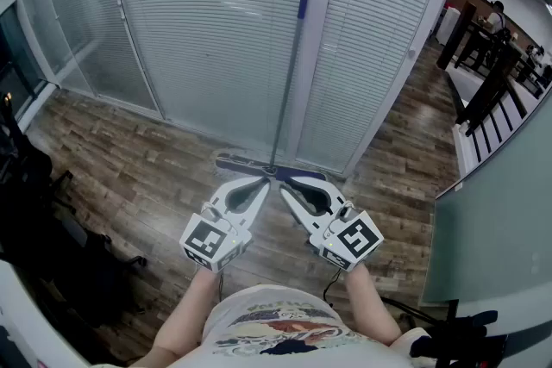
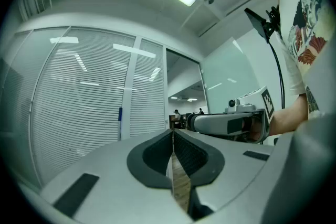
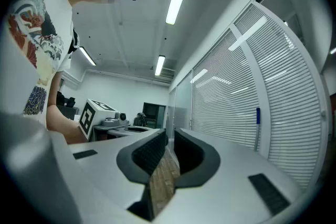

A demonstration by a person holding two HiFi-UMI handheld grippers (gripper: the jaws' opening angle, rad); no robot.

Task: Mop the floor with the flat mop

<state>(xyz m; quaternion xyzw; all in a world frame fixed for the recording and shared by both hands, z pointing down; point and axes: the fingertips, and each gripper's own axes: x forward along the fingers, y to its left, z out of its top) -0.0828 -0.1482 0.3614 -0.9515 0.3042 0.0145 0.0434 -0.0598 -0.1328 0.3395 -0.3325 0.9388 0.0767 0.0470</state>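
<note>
The flat mop stands upright against the white blinds; its grey handle (image 1: 288,82) has a blue top end and its flat head (image 1: 250,165) lies on the wood floor at the foot of the wall. My left gripper (image 1: 265,183) and right gripper (image 1: 284,186) hover side by side just in front of the mop head, tips nearly meeting, both shut with nothing between the jaws. In the left gripper view the shut left gripper (image 2: 172,132) points level, with the mop handle (image 2: 120,124) off to the left. In the right gripper view the right gripper (image 3: 168,136) has the mop handle (image 3: 258,122) at the right.
A glass wall with white blinds (image 1: 207,30) closes off the front. Black tables and chairs (image 1: 488,73) stand at the far right behind a frosted glass partition (image 1: 500,211). Dark equipment (image 1: 34,211) fills the left floor, and a black stand (image 1: 457,337) sits at the lower right.
</note>
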